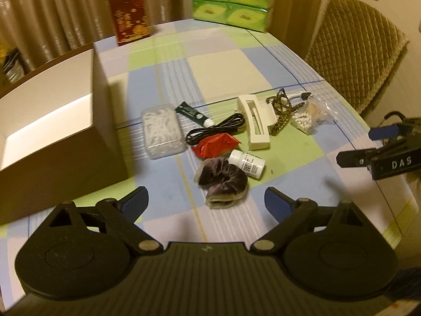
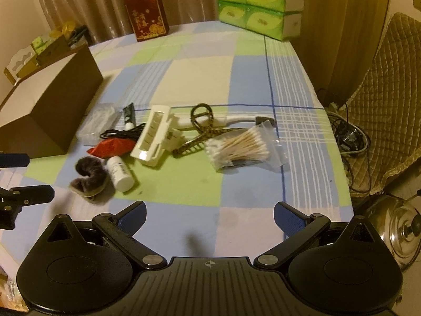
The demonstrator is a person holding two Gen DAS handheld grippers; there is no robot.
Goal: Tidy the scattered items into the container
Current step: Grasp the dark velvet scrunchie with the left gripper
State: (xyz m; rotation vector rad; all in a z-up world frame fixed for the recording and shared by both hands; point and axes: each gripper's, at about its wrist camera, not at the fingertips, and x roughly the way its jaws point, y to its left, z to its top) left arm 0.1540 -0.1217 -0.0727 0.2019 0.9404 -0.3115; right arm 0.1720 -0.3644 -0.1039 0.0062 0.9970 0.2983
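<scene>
The left hand-held gripper (image 1: 205, 200) hovered low over the checked blue, green and cream cloth-covered surface (image 1: 223, 63), its blue-padded fingers spread wide with nothing between them. The right hand-held gripper (image 2: 209, 214) stood likewise, wide open and empty, above the near part of the cloth.

Just beyond the left fingers lay a dark purple velvet scrunchie (image 1: 222, 181), touching a small white pill bottle with a printed label (image 1: 247, 163) that lay on its side. Behind these was a crumpled red packet (image 1: 214, 144), then a coiled black cable (image 1: 215, 127) and a dark green tube with a white cap (image 1: 194, 114). Left of the cable sat a clear plastic box of white floss picks (image 1: 163, 133). To the right lay a cream plastic holder with slots (image 1: 256, 122), a leopard-patterned hair clip (image 2: 201, 131) and a clear zip bag of wooden-stemmed cotton swabs (image 2: 242, 147).

The open brown cardboard box with a white inside (image 1: 50, 126) stood at the left, near the floss picks but not touching them, with no item visible inside.

At the far edge stood a red and gold gift box (image 1: 130, 15) and stacked green tissue packs (image 1: 231, 2). A quilted tan chair (image 1: 352, 58) stood beside the surface on the right.
</scene>
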